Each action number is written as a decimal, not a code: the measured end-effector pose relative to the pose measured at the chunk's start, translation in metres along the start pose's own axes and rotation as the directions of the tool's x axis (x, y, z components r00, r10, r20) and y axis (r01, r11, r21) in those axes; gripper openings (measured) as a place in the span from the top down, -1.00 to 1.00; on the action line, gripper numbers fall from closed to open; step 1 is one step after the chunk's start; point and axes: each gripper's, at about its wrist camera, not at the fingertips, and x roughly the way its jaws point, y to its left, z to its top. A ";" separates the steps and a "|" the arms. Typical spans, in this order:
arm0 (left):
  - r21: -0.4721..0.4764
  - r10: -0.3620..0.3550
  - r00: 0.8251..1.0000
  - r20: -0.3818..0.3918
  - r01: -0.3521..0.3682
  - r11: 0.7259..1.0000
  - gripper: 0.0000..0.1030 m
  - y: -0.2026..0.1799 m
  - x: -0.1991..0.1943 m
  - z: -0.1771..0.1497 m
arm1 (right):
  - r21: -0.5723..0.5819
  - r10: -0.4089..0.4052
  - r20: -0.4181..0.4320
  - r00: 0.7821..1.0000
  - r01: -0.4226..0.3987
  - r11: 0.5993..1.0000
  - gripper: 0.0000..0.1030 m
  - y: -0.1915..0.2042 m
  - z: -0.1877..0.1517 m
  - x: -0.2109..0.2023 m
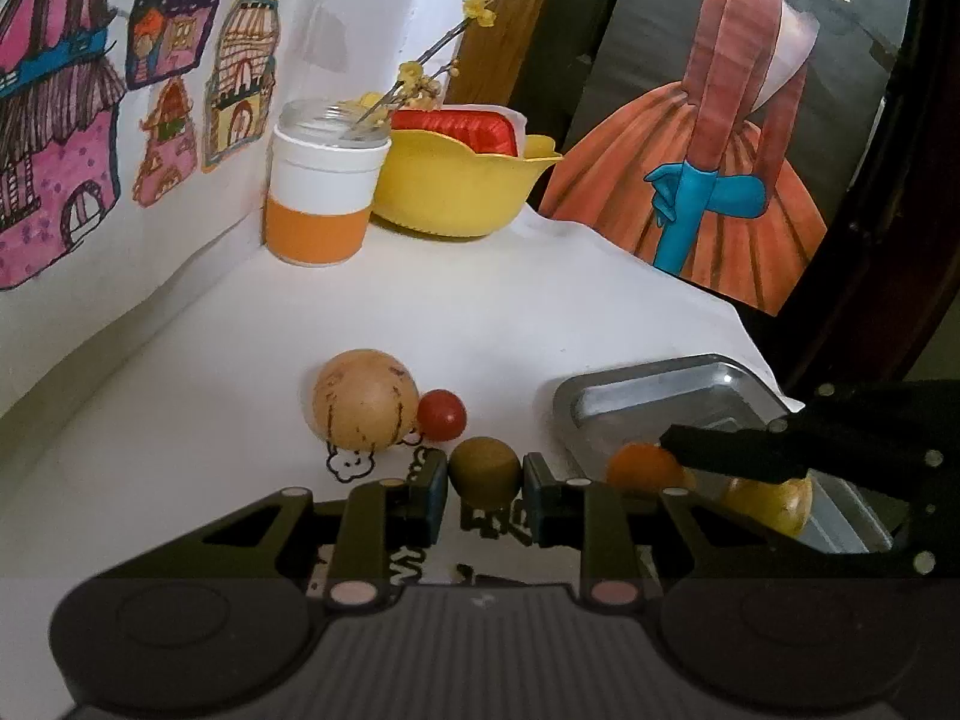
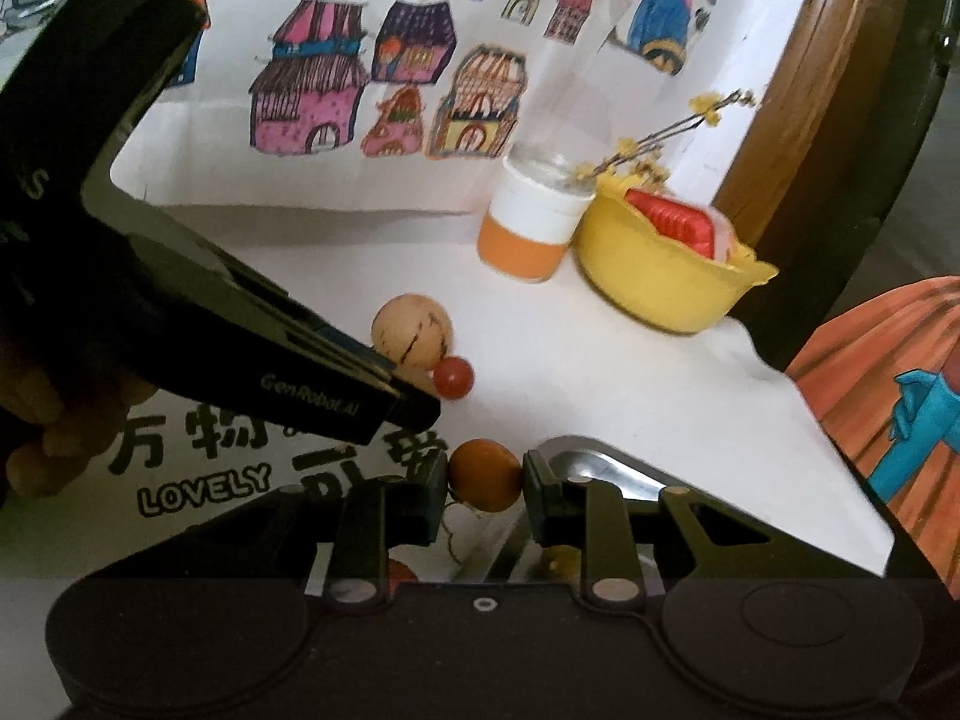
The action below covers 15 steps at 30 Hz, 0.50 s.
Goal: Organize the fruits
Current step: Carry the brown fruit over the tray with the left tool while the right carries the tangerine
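Reading the left wrist view: the left gripper (image 1: 485, 477) has its fingers at either side of an olive-brown fruit (image 1: 485, 468), seemingly pinching it on the counter (image 1: 420, 324).
Other fruits: a big tan fruit (image 1: 365, 399) touches a small red fruit (image 1: 441, 416) just behind.
Tray: the metal tray (image 1: 648, 387) lies to the right, holding a yellow fruit (image 1: 774, 504).
Right wrist view: the right gripper (image 2: 485, 483) pinches an orange fruit (image 2: 485, 475) at the tray's (image 2: 606, 468) near edge.
Doing it well: lower each fruit onto bare tray floor before letting go, clear of the other gripper, so nothing rolls.
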 end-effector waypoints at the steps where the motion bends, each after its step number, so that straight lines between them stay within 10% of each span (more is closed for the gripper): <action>1: 0.002 -0.002 1.000 0.001 0.002 1.000 0.43 -0.002 0.000 0.000 | 0.000 -0.004 0.004 1.000 0.004 1.000 0.44 -0.001 0.000 -0.002; 15: 0.023 -0.040 0.999 0.026 0.040 0.999 0.43 -0.027 0.000 0.002 | 0.058 -0.081 0.028 0.996 0.080 0.995 0.44 -0.032 -0.006 -0.025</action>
